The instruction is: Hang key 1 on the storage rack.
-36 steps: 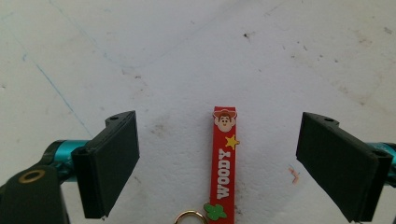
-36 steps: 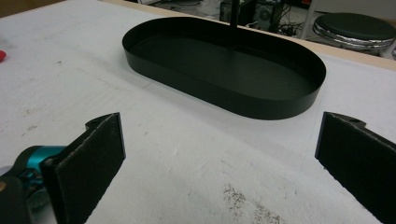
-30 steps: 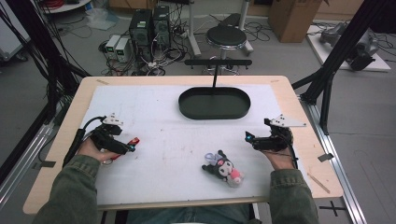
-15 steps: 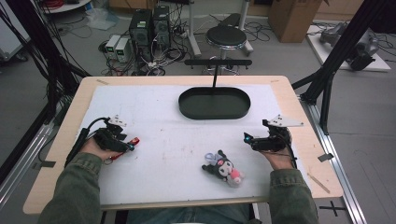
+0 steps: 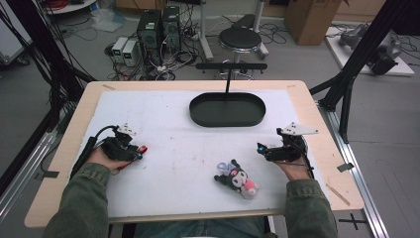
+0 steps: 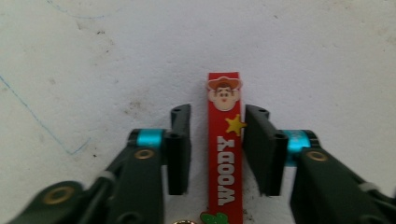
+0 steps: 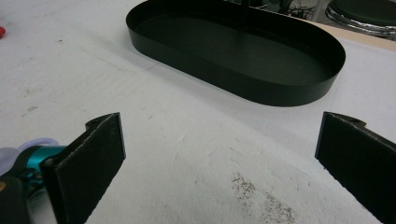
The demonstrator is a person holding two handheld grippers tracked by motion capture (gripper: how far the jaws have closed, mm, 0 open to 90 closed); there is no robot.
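The left gripper (image 6: 217, 149) had been moved slightly toward the table's near-left corner. Its fingers (image 6: 180, 149) were apart around the red Woody strap (image 6: 225, 154), not clamped yet. The right gripper (image 7: 219, 168) was kept open.

1. The tray (image 5: 227, 110) sits at the far middle of the table (image 5: 64, 148).
2. The plush toy (image 5: 236, 178) lies near the front edge, right of centre.
3. The strap (image 6: 224, 144) lies at the left, between the left gripper (image 6: 218, 149)'s jaws.
4. The right gripper (image 5: 262, 148) sits right of the toy.
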